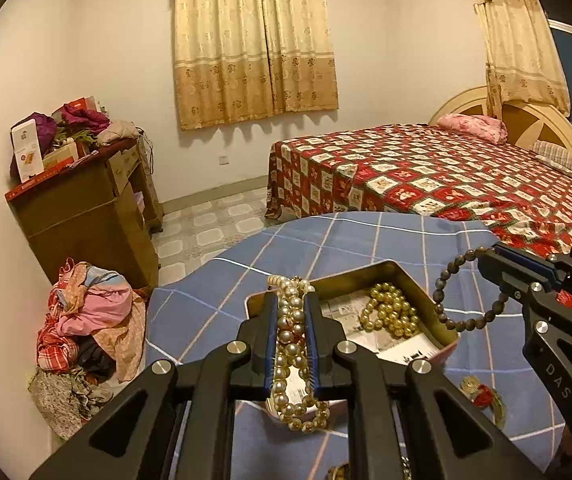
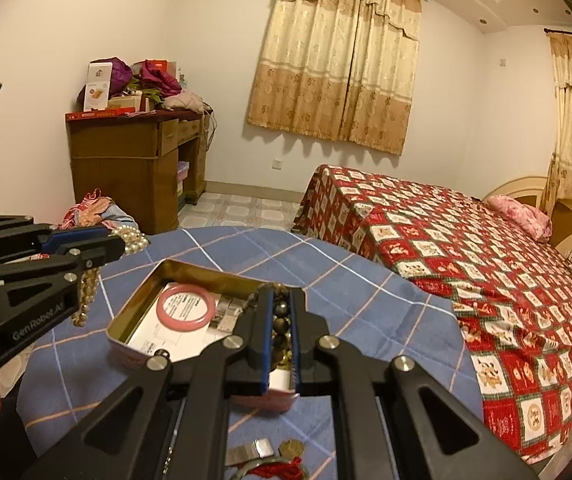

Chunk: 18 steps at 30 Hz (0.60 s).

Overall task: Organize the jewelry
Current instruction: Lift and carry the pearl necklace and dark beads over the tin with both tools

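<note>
Left tool (image 1: 290,312) clamped nearly shut on a cream pearl necklace (image 1: 292,344); strands hang loose both ends, lifted clear so they don't snag the tin rim. Right tool (image 2: 281,320) likewise pinched on a dark wooden bead bracelet (image 1: 470,292), loop dangling at 3 o'clock of the tin. Open metal tin (image 1: 444,318) sits on the blue checked bench (image 1: 326,240), already holding gold beads (image 1: 390,314) and a pink bangle (image 2: 185,306). Probably the drop target.

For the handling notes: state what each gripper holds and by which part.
The left gripper pinches a pearl strand mid-length, loops hanging below. The right gripper grips a dark bead bracelet by a few beads; the rest dangles.
</note>
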Available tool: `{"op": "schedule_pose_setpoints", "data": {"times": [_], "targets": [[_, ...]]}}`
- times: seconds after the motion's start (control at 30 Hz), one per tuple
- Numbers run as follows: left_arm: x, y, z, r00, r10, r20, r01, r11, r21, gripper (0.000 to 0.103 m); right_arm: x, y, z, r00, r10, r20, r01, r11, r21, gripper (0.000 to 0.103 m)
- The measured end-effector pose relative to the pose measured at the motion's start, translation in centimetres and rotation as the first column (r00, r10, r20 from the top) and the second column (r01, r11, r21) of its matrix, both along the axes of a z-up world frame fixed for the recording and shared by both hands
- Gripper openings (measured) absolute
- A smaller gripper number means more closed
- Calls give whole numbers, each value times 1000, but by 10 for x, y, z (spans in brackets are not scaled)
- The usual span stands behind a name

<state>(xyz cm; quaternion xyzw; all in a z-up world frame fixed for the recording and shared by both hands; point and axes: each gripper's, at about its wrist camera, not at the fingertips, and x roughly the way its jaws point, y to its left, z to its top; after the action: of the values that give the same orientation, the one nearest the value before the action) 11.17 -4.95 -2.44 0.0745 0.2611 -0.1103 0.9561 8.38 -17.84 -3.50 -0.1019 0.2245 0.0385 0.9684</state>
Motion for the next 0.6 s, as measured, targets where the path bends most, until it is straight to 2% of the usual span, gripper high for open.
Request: {"op": "schedule_pose_setpoints", "data": {"times": [0.2, 0.6], "targets": [[19, -2, -4, 1000, 18, -8, -18, 1000, 0, 12, 18, 6, -1, 1000, 0, -5, 0, 1000, -18, 9], [54, -8, -24, 998, 35, -43, -34, 999, 37, 12, 54, 12, -21, 998, 0, -55, -3, 999, -46, 9]]}}
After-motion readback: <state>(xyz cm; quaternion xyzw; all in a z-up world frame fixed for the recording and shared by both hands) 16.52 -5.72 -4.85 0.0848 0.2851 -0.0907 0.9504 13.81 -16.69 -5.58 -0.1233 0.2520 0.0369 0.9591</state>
